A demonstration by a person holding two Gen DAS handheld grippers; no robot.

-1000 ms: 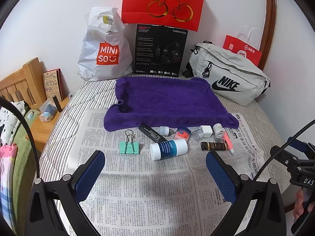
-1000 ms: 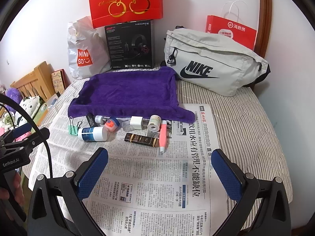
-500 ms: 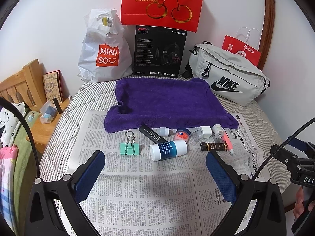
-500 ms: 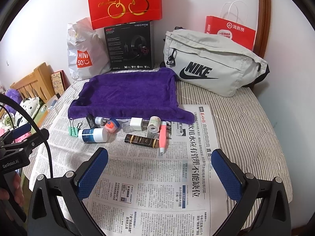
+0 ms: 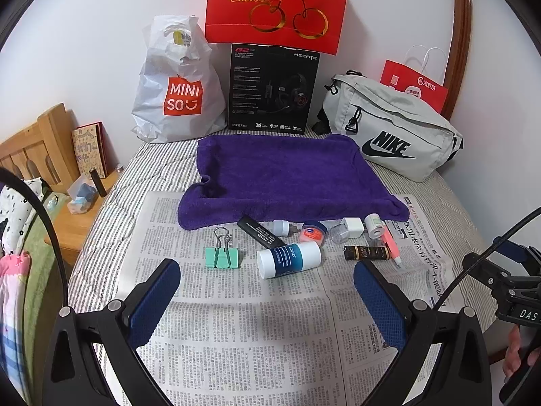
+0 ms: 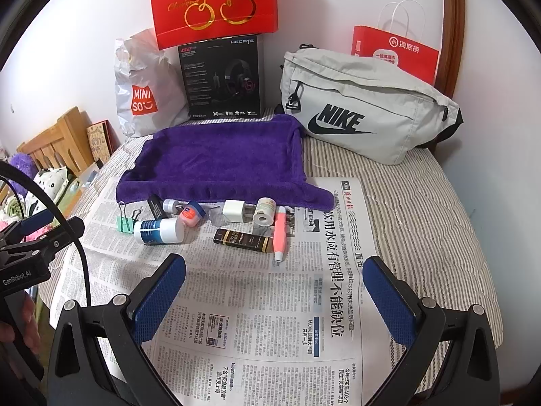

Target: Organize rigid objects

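Almost nothing has moved since the earlier frames; only the view of both cameras shifted very slightly. Left gripper (image 5: 265, 291) and right gripper (image 6: 274, 287) hover above the newspaper (image 5: 236, 321) on the bed, both with fingers wide apart and holding nothing. Small objects lie in a row on the newspaper, just in front of the purple towel (image 5: 287, 176): a green binder clip (image 5: 221, 257), a blue-and-white bottle (image 5: 289, 258), a dark tube (image 6: 243, 240) and a pink pen (image 6: 280, 235).

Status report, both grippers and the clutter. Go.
Left gripper open, empty. Right gripper open, empty. Small items untouched on newspaper before purple towel. Nothing blocking.
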